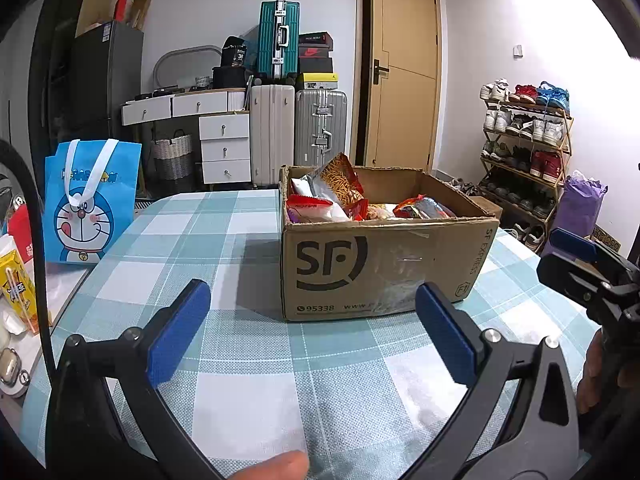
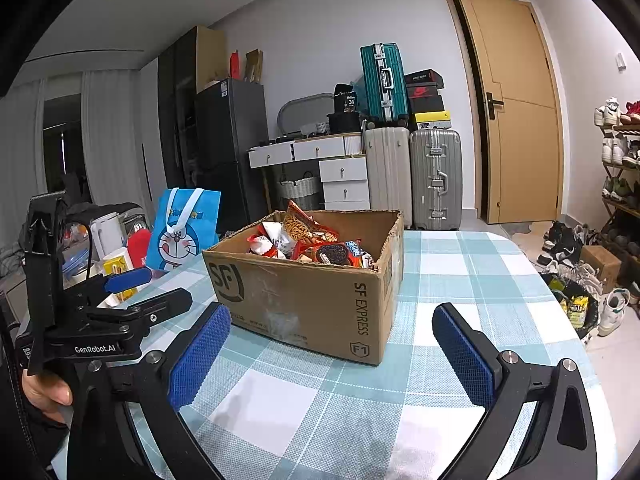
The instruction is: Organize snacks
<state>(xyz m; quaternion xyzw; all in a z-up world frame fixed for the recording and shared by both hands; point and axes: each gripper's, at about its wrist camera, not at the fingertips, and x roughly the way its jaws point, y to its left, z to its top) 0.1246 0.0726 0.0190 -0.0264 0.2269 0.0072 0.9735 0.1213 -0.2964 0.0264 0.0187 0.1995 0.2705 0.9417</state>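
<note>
Brown corrugated cardboard box (image 1: pixel 384 264) heaped with bright snack packets (image 2: pixel 308 242) sits on the checked counter (image 1: pixel 248 392) just ahead of both grippers' blue-padded fingers (image 1: pixel 178 334), spread apart and empty, seemingly readied for picking.

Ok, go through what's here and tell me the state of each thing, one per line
left gripper: open, empty, above the tablecloth
right gripper: open, empty
cardboard box: top open, full of snack packs
blue cartoon bag: upright at the table edge
door: ajar
teal suitcase: upright, closed
</note>
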